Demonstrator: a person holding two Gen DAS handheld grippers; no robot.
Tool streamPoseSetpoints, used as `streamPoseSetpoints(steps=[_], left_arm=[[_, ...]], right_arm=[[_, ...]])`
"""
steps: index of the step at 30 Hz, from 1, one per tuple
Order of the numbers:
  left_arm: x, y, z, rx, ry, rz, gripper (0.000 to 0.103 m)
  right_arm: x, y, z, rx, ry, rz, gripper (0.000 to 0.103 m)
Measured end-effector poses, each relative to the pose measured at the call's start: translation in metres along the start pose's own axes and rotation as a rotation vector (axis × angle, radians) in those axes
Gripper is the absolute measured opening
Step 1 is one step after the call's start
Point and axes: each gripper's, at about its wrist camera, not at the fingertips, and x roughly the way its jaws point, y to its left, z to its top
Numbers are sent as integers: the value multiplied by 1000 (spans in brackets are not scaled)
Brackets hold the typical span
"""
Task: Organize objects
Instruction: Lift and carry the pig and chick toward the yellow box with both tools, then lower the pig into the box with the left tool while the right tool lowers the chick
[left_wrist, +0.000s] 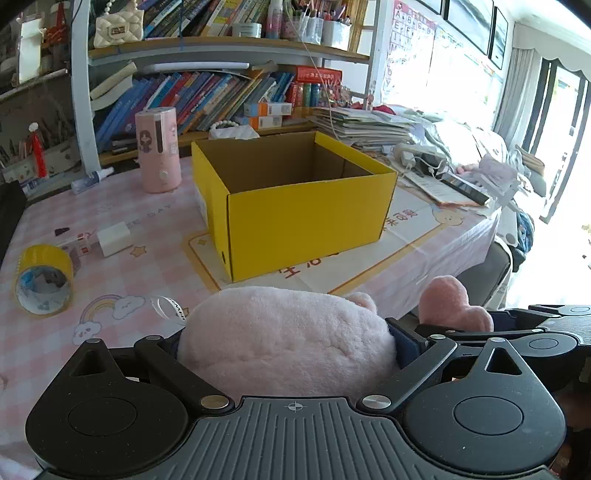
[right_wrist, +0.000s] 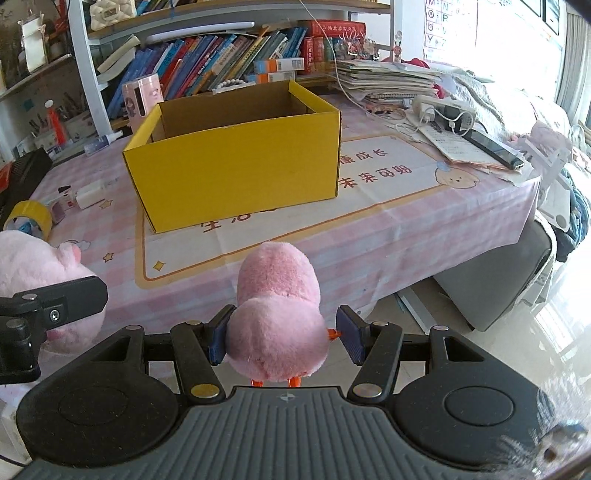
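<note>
My left gripper (left_wrist: 288, 339) is shut on a large pale pink plush toy (left_wrist: 284, 339) that fills the space between its fingers, held near the table's front edge. My right gripper (right_wrist: 282, 339) is shut on a smaller pink plush bird (right_wrist: 277, 317) with orange feet; the right pad looks slightly off it. The bird also shows in the left wrist view (left_wrist: 450, 304) at the right. The pale plush shows at the left of the right wrist view (right_wrist: 40, 266). An open, empty yellow cardboard box (left_wrist: 306, 206) (right_wrist: 236, 162) stands on the table ahead of both grippers.
A yellow tape roll (left_wrist: 42, 278), a white charger (left_wrist: 112, 238) and a pink humidifier (left_wrist: 157, 149) sit left of the box. Stacked papers (right_wrist: 391, 81), a power strip (right_wrist: 443, 110) and a phone (right_wrist: 493, 147) lie to the right. Bookshelves stand behind. The table edge drops off at right.
</note>
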Motion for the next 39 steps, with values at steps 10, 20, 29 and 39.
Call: streamPoseSetpoints(steps=[10,20,29,39], left_arm=[[9,-10,11,18,-18,-18,99],[16,-19,42,31,-99,-7,99],[28,-21,78,35,-186,34,99],[59,-20,122,-1,-250,132,99]], right_arm=[[6,-13,10,11,-2,-15,56],[13,-30,40,12,-39,-11,56],[25,-46,83,9,-113,13,56],[50,-56,154,-89,-226,80,56]])
